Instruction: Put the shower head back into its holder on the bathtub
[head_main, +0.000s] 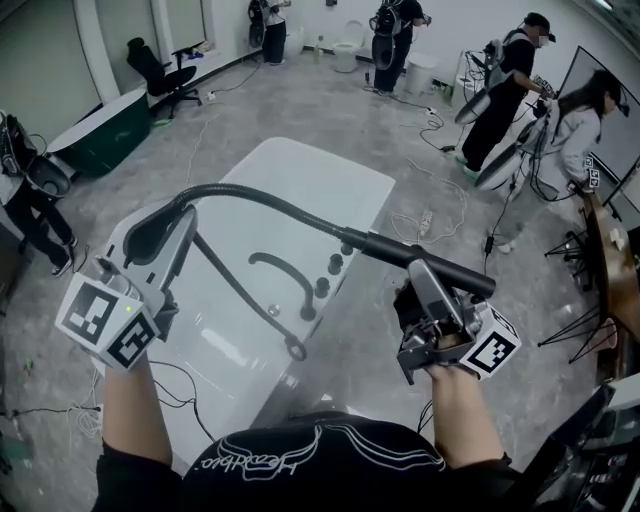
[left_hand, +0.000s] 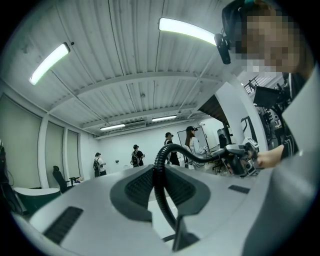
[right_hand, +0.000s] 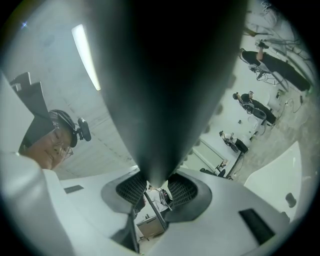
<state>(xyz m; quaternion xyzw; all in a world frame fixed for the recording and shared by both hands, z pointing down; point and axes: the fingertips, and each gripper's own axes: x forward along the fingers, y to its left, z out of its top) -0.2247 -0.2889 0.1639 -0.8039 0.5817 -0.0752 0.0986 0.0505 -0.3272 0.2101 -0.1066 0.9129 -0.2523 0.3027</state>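
A white bathtub (head_main: 300, 165) lies in front of me, with a black spout (head_main: 275, 270) and knobs (head_main: 322, 288) on its near deck. Above it my right gripper (head_main: 422, 270) is shut on the black shower head (head_main: 400, 252), held roughly level. In the right gripper view the shower head (right_hand: 165, 90) fills the upper frame as a dark cone between the pads (right_hand: 135, 187). The black ribbed hose (head_main: 260, 193) arcs left to my left gripper (head_main: 178, 226), which is shut on it, then drops to the deck. In the left gripper view the hose (left_hand: 159, 170) passes between the pads.
Several people stand at the back and right of the room. A dark green tub (head_main: 100, 140) and an office chair (head_main: 160, 70) are at the back left. Cables (head_main: 430, 215) lie on the floor right of the bathtub. A tripod (head_main: 590, 320) stands at the right.
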